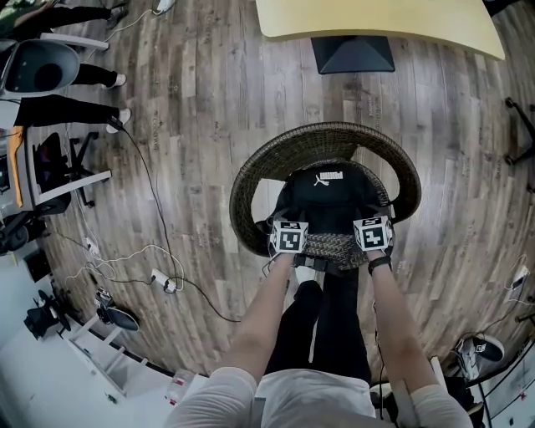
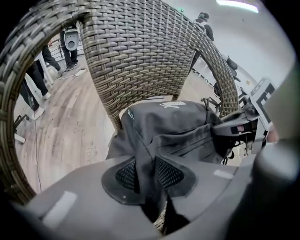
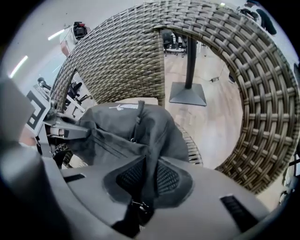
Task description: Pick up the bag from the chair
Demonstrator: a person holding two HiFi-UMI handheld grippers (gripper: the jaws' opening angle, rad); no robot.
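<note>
Head view: black bag (image 1: 330,199) sits on the seat of the wicker chair (image 1: 251,171), centre frame; left gripper (image 1: 288,235) and right gripper (image 1: 373,231) are at its near edge, lower centre.
Left gripper view: jaws clenched on a fold of bag fabric, lower centre; chair back fills the upper frame.
Right gripper view: jaws pinched tight on bag fabric, lower centre; chair rim curves down the right side.

The table (image 1: 376,17) is cut off by the head view's top edge. The bag (image 1: 330,205) hides most of the seat of the chair (image 1: 326,138). People (image 1: 67,110) at upper left are cropped.
</note>
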